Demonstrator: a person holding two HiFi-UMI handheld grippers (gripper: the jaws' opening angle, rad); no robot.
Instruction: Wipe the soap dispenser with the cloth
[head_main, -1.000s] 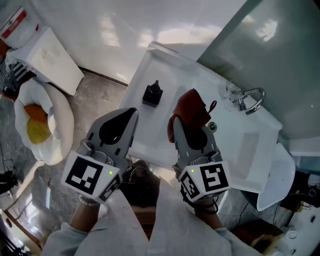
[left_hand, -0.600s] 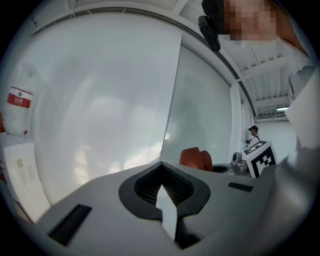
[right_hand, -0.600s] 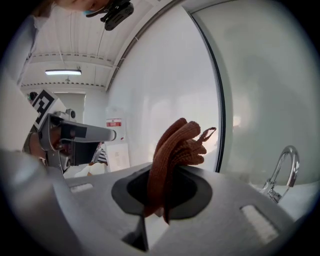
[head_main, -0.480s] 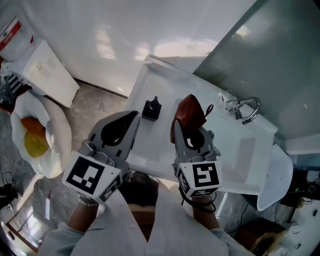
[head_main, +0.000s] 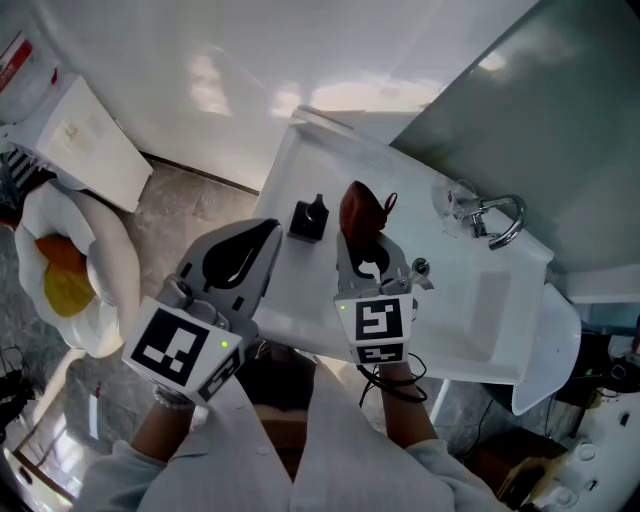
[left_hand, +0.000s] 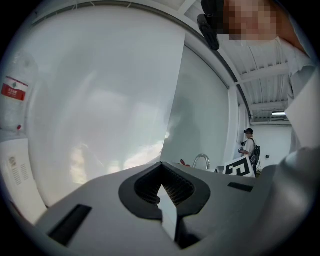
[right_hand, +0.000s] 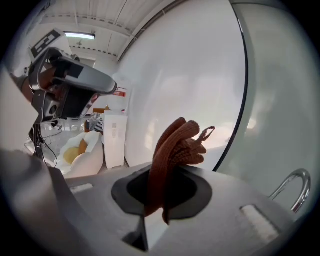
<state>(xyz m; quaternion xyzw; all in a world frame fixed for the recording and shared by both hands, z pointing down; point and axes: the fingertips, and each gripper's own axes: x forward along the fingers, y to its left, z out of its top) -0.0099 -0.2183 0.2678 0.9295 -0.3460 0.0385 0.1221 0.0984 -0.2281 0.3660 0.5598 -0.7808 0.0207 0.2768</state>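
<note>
The black soap dispenser (head_main: 308, 219) stands on the white sink counter (head_main: 300, 150), near its left end. A reddish-brown knitted cloth (head_main: 360, 211) sticks up from my right gripper (head_main: 360, 243), which is shut on it just right of the dispenser, apart from it. In the right gripper view the cloth (right_hand: 176, 144) bunches out of the closed jaws of the right gripper (right_hand: 159, 199). My left gripper (head_main: 262, 238) hovers below and left of the dispenser; in its own view the left gripper (left_hand: 161, 176) is shut with nothing in it. The dispenser is hidden in both gripper views.
A chrome faucet (head_main: 497, 220) and the basin with its drain (head_main: 420, 267) lie right of the cloth. On the floor to the left are a white box (head_main: 85, 135) and a white cushion with an orange centre (head_main: 60, 270). A person (left_hand: 248, 146) stands far off.
My right gripper has carried the cloth leftward, closer to the soap dispenser. The left gripper has barely moved.
</note>
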